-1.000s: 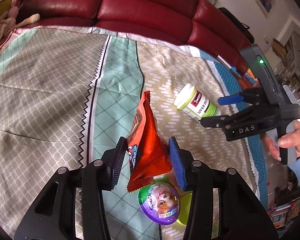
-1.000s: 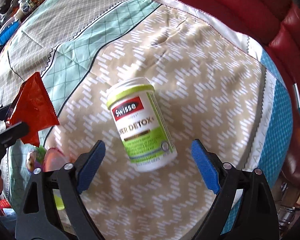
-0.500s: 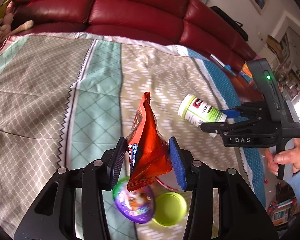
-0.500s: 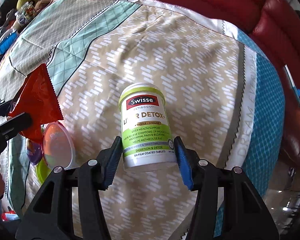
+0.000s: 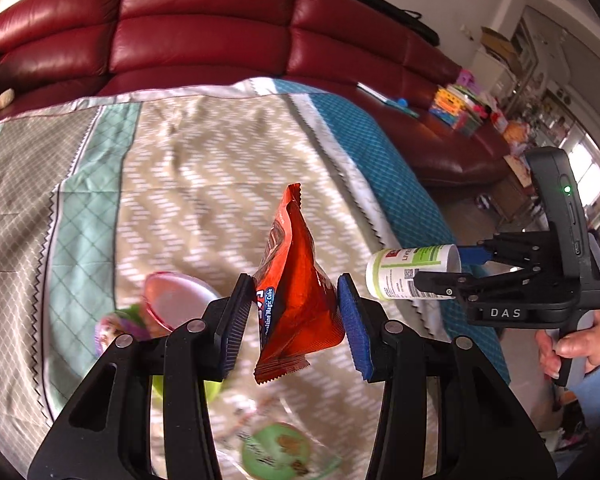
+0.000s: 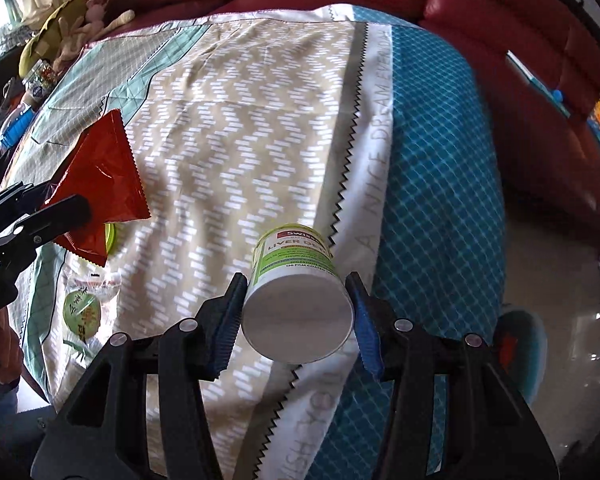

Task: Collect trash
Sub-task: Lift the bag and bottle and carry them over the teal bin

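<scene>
My left tongs are clamped on a red snack wrapper, pads pressed into both sides, wrapper upright and lifted off the patterned cloth covering the surface under it. My right tongs are closed around a white and green supplement bottle, base facing the right wrist camera, cap end pointing away, bottle held in the air over the white lettered stripe, near the teal right edge of the cloth. From the left wrist view the bottle hangs sideways past that edge. On the cloth near its front edge: a clear packet with a green round label, flat. Just beside it toward the left, a pink egg-shaped shell half, a purple printed shell and a lime green cup, bunched together, partly hidden by my left tongs. Red leather sofa along the far edge of the cloth.
</scene>
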The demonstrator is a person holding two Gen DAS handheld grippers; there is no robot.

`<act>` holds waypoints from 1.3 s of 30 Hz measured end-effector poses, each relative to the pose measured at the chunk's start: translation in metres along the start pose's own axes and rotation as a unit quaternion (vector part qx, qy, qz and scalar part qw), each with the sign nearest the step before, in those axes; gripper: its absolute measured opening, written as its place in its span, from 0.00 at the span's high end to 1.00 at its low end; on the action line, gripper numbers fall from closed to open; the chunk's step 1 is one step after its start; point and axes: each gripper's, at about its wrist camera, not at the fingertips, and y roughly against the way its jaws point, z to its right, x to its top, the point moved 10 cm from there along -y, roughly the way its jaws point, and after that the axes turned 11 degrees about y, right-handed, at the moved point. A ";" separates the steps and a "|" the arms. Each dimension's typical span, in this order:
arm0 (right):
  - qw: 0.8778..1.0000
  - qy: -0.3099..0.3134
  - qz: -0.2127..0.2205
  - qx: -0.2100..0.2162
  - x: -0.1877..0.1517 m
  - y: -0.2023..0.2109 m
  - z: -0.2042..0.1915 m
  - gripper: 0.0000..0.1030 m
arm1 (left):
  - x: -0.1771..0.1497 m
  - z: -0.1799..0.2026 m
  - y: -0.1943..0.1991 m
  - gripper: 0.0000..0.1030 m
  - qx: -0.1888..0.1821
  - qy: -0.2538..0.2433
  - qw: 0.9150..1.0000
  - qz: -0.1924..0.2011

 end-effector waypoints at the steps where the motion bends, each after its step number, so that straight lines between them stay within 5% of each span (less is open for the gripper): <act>1: 1.000 -0.004 0.004 -0.002 -0.005 0.004 0.004 0.53 | -0.004 0.008 0.000 0.56 -0.002 -0.005 1.000 -0.003; 20: 0.992 -0.096 0.056 -0.054 -0.101 0.088 0.108 0.53 | -0.044 0.150 -0.024 0.56 -0.031 -0.130 0.990 -0.040; 29: 0.976 -0.185 0.065 -0.090 -0.181 0.113 0.195 0.53 | -0.072 0.243 -0.065 0.56 -0.063 -0.197 0.975 -0.078; 39: 0.962 -0.252 0.034 -0.099 -0.256 0.090 0.255 0.53 | -0.111 0.321 -0.115 0.56 -0.083 -0.245 0.958 -0.121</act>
